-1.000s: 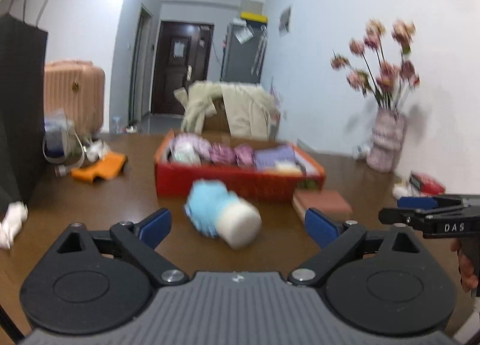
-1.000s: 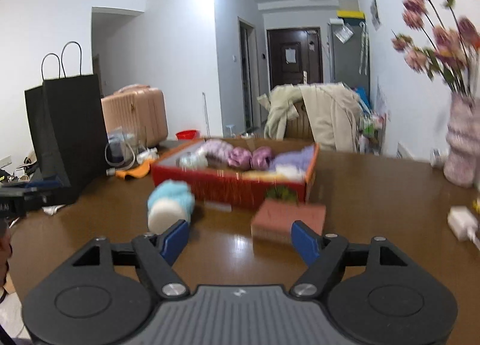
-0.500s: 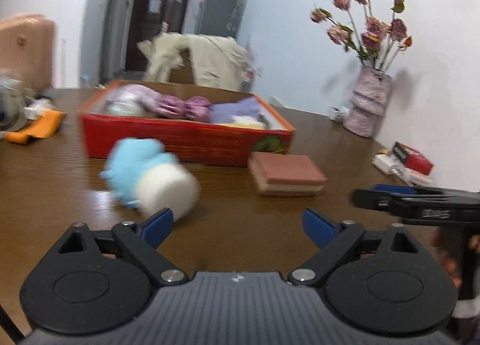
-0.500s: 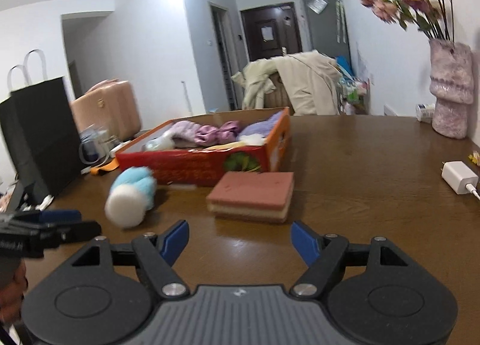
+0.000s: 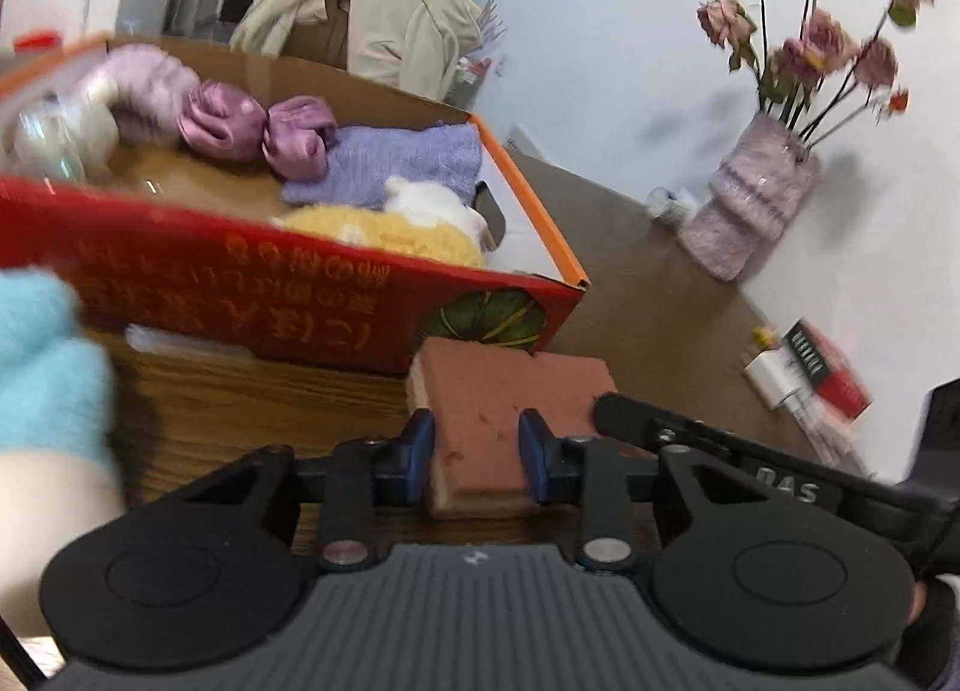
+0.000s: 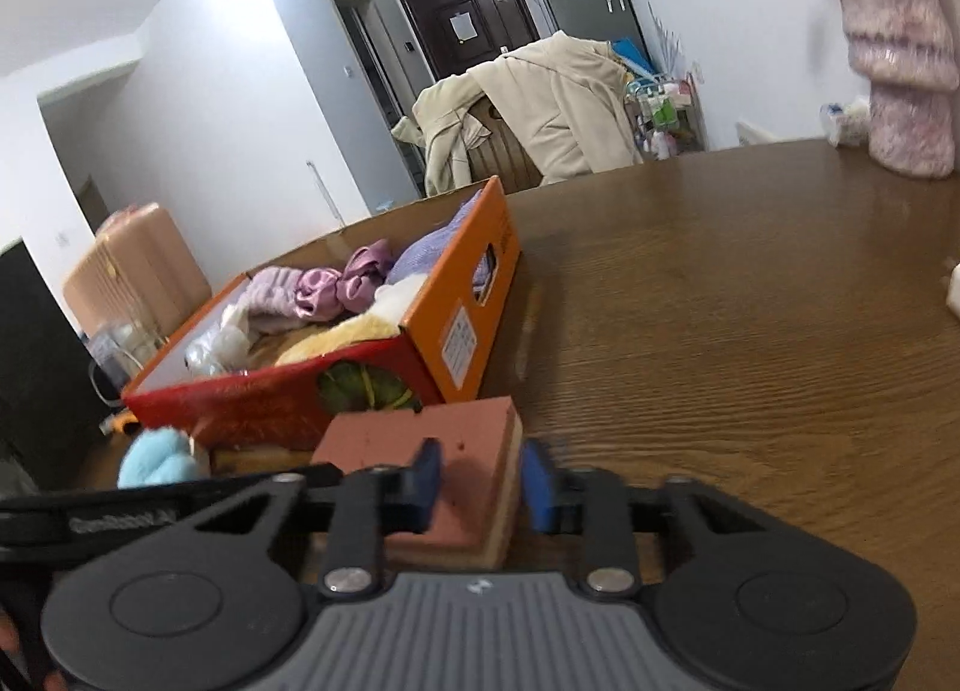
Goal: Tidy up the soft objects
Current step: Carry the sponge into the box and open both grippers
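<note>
Landmark: the red box (image 5: pixel 336 295) on the surface (image 6: pixel 750 331).

**Done, as far as visible.** The box holds several soft items: a purple bow (image 5: pixel 258 126), a lilac cloth (image 5: pixel 396 168), a yellow plush (image 5: pixel 390 232), and a pale fuzzy piece at the far left end. These appear sorted.

**Step in hand.** A sponge (image 5: pixel 480 427), pink on top with a pale layer beneath, lies flat on the surface just in front of the box's right front corner. Both tongs are on it.
- Left tongs (image 5: pixel 477 451): jaws closing, narrow, with the near end of the sponge between the blue pads. The pads appear to touch its sides.
- Right tongs (image 6: pixel 479 484): jaws closing, narrow, with the sponge's right corner between them. The left pad lies against the top face; contact at the right pad is blurred, so a firm grip cannot be confirmed.

**Left to do.** The sponge is not yet in the box. A blue-and-white plush (image 5: pixel 42 367) lies on the surface in front of the box's left part, untouched. Judgement: the task is past its midpoint, with two items outstanding.
</note>
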`<state>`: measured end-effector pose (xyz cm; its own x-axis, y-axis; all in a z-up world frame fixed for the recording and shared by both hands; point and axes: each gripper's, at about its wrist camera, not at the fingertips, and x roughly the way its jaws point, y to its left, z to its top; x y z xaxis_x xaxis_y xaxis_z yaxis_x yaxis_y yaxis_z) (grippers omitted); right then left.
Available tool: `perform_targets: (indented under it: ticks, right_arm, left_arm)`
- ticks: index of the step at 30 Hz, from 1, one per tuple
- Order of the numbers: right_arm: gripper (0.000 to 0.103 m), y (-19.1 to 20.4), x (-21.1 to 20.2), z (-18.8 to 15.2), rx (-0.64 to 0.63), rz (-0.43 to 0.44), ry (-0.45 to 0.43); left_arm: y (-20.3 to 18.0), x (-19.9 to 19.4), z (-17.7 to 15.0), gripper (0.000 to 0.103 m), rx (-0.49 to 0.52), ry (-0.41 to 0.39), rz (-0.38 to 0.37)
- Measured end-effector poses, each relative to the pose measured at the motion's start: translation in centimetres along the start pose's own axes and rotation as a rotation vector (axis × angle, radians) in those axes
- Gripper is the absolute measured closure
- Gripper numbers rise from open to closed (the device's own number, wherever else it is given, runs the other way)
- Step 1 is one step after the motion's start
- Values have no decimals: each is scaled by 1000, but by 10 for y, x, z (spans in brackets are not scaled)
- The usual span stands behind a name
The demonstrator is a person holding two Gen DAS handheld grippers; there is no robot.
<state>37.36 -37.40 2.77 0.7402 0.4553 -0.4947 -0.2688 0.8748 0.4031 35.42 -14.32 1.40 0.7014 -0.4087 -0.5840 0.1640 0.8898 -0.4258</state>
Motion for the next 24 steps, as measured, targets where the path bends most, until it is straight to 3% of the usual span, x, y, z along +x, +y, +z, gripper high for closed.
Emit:
perform_targets:
  ticks: [8, 18, 21, 24]
  right_arm:
    - [82, -14, 4, -5, 58, 48, -9]
    - [82, -24, 4, -5, 73, 82, -4]
    - [83, -10, -11, -8, 49, 40, -1]
    - [83, 21, -54, -23, 17, 22, -75]
  left_arm:
    - [11, 3, -1, 72, -19, 2, -57]
    - [-1, 5, -1, 72, -24, -10, -26]
    - [-16, -21, -8, 73, 16, -46, -6]
    - [-20, -70, -24, 73, 91, -107, -25]
